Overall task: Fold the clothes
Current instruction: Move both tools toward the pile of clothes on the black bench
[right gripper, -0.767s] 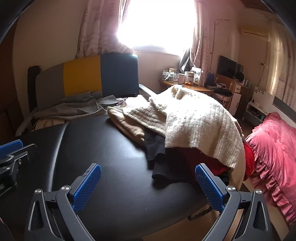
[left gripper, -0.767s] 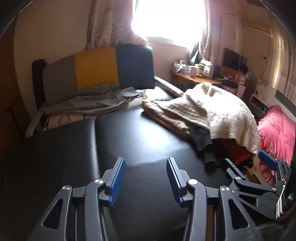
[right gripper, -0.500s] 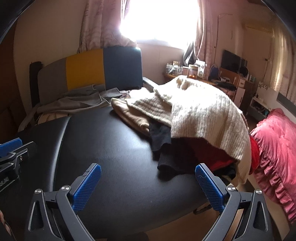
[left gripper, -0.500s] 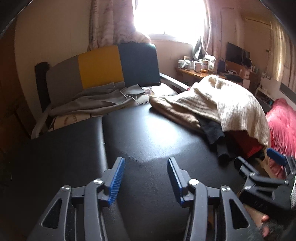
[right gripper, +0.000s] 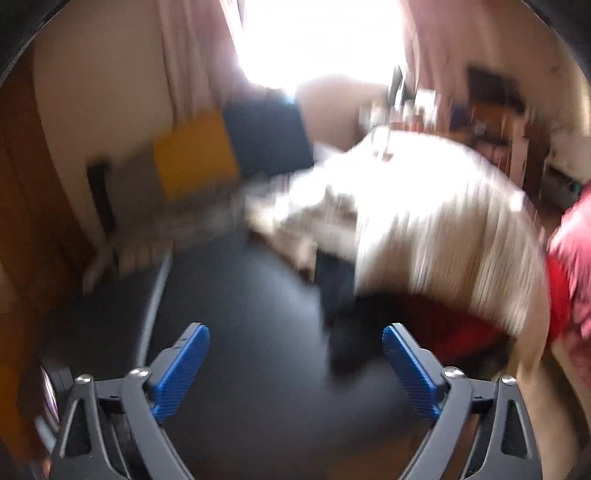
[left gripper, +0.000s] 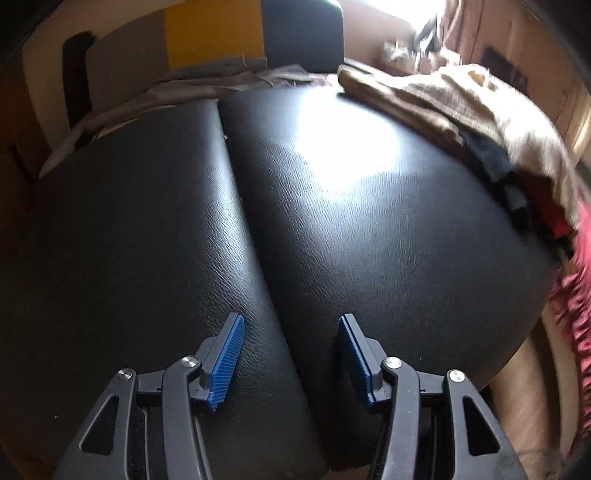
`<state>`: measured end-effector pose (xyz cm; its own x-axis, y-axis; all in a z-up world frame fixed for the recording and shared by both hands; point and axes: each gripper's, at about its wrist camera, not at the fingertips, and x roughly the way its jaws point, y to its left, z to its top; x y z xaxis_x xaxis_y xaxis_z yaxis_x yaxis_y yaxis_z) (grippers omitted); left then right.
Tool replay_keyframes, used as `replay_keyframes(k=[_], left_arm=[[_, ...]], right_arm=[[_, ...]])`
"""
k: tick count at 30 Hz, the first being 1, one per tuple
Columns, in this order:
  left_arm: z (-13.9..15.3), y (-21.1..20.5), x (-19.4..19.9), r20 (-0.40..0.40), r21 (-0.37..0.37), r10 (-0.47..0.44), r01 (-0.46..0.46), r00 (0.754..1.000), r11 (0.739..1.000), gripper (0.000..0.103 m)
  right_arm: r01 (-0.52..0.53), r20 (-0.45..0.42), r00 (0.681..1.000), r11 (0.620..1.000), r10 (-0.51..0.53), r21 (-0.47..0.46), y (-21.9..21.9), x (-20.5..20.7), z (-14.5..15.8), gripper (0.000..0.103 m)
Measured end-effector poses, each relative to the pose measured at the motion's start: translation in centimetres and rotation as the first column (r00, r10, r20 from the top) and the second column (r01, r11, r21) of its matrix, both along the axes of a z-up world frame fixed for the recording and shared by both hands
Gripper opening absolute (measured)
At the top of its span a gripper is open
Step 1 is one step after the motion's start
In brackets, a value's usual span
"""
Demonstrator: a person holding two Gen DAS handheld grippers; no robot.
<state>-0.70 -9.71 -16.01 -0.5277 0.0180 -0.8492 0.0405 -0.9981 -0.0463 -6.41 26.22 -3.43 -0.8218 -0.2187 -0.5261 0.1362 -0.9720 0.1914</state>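
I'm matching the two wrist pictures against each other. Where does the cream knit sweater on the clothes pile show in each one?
Left wrist: cream knit sweater at upper right, atop the pile.
Right wrist: sweater right of centre, blurred.
Shared landmark: yellow cushion panel, behind the black surface.

Two tools, one clothes pile, one black padded table.

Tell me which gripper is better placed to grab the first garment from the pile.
Right, probably. The right gripper is open and faces the pile, with dark cloth just ahead. The left gripper, also open, hangs over bare black cushion, the pile far to its right.
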Motion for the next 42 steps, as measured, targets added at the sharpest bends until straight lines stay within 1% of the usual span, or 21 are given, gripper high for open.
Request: replay_keyframes(k=[1, 2, 3, 6, 9, 11, 14, 16, 19, 21, 22, 25, 27, 28, 29, 31, 32, 35, 37, 39, 42], left_arm=[[0.0, 0.0, -0.1, 0.000, 0.000, -0.002, 0.002, 1.000, 1.000, 0.054], [0.0, 0.0, -0.1, -0.001, 0.001, -0.003, 0.003, 1.000, 1.000, 0.054], [0.0, 0.0, -0.2, -0.001, 0.001, -0.005, 0.005, 1.000, 1.000, 0.054], [-0.1, 0.0, -0.4, -0.003, 0.003, -0.010, 0.010, 1.000, 1.000, 0.057], [0.0, 0.3, -0.1, -0.004, 0.014, -0.024, 0.024, 1.000, 1.000, 0.064], [0.0, 0.3, -0.3, -0.005, 0.047, -0.018, 0.019, 1.000, 0.999, 0.070], [-0.1, 0.3, -0.7, -0.007, 0.095, -0.010, 0.010, 1.000, 0.995, 0.080], [-0.1, 0.3, -0.9, -0.008, 0.128, -0.004, 0.005, 1.000, 0.992, 0.083], [-0.2, 0.7, -1.3, -0.009, 0.123, -0.011, 0.012, 1.000, 0.992, 0.084], [-0.3, 0.7, -0.7, -0.015, 0.108, -0.015, 0.017, 1.000, 0.994, 0.084], [-0.3, 0.6, -0.4, -0.016, 0.103, -0.018, 0.019, 1.000, 0.994, 0.084], [-0.3, 0.5, 0.5, -0.021, 0.089, -0.025, 0.026, 0.999, 0.996, 0.082], [-0.3, 0.4, 1.0, -0.024, 0.079, -0.029, 0.031, 0.999, 0.996, 0.082], [-0.2, 0.3, 1.3, -0.025, 0.077, -0.030, 0.032, 0.999, 0.996, 0.078], [0.0, 0.1, 1.2, -0.023, 0.089, -0.028, 0.030, 0.999, 0.996, 0.068], [1.4, 0.4, 0.4, -0.042, 0.116, -0.056, 0.060, 0.998, 0.991, 0.060], [2.4, 0.8, -0.1, -0.059, 0.128, -0.078, 0.085, 0.995, 0.988, 0.060], [5.4, 2.0, -1.7, -0.114, 0.161, -0.142, 0.159, 0.983, 0.974, 0.062], [7.5, 2.9, -2.9, -0.151, 0.185, -0.184, 0.210, 0.971, 0.960, 0.062], [9.6, 4.9, -5.6, -0.175, 0.240, -0.225, 0.263, 0.958, 0.934, 0.063], [11.9, 9.0, -10.7, -0.187, 0.332, -0.281, 0.330, 0.941, 0.884, 0.064]], right_arm=[[-0.017, 0.019, 1.000, 0.998, 0.016, 0.061, 0.6, -2.2, 0.1, 0.103], [-0.024, 0.079, 0.997, 0.992, 0.014, 0.124, 1.0, -4.2, -0.1, 0.103], [-0.002, 0.118, 0.993, 0.987, -0.017, 0.159, 1.6, -5.8, -0.3, 0.103], [0.091, 0.099, 0.990, 0.993, -0.098, 0.070, 6.2, -9.0, 0.3, 0.103], [0.225, 0.066, 0.970, 0.969, -0.232, 0.097, 10.3, -12.4, 1.4, 0.103], [0.285, 0.111, 0.950, 0.956, -0.292, 0.073, 13.5, -15.3, 1.2, 0.103], [0.352, 0.211, 0.915, 0.936, -0.345, 0.004, 16.7, -19.2, 0.4, 0.103], [0.379, 0.281, 0.894, 0.923, -0.348, -0.065, 17.9, -20.7, -0.6, 0.103], [0.274, 0.345, 0.925, 0.913, -0.163, -0.303, 16.1, -21.4, -2.4, 0.103], [0.143, 0.341, 0.940, 0.921, -0.012, -0.362, 12.4, -20.8, -3.3, 0.103], [0.091, 0.350, 0.935, 0.921, 0.053, -0.380, 10.4, -20.1, -4.3, 0.103], [-0.030, 0.388, 0.891, 0.885, 0.234, -0.465, 4.6, -17.4, -7.9, 0.103], [-0.076, 0.418, 0.856, 0.873, 0.305, -0.481, 0.9, -14.6, -10.7, 0.103], [-0.097, 0.422, 0.843, 0.867, 0.333, -0.489, -0.7, -13.0, -11.7, 0.103], [-0.119, 0.424, 0.830, 0.858, 0.361, -0.499, -2.3, -11.3, -12.7, 0.103], [-0.156, 0.421, 0.821, 0.861, 0.385, -0.484, -4.7, -8.0, -13.6, 0.103], [-0.175, 0.419, 0.821, 0.868, 0.389, -0.464, -5.7, -6.3, -13.9, 0.103], [-0.195, 0.409, 0.840, 0.902, 0.356, -0.384, -7.1, -2.1, -14.1, 0.103], [-0.192, 0.396, 0.865, 0.933, 0.308, -0.305, -6.7, -0.1, -13.8, 0.103], [-0.180, 0.375, 0.889, 0.953, 0.264, -0.244, -5.9, 1.1, -13.0, 0.103], [-0.166, 0.344, 0.910, 0.964, 0.231, -0.210, -4.4, 2.3, -12.0, 0.103]])
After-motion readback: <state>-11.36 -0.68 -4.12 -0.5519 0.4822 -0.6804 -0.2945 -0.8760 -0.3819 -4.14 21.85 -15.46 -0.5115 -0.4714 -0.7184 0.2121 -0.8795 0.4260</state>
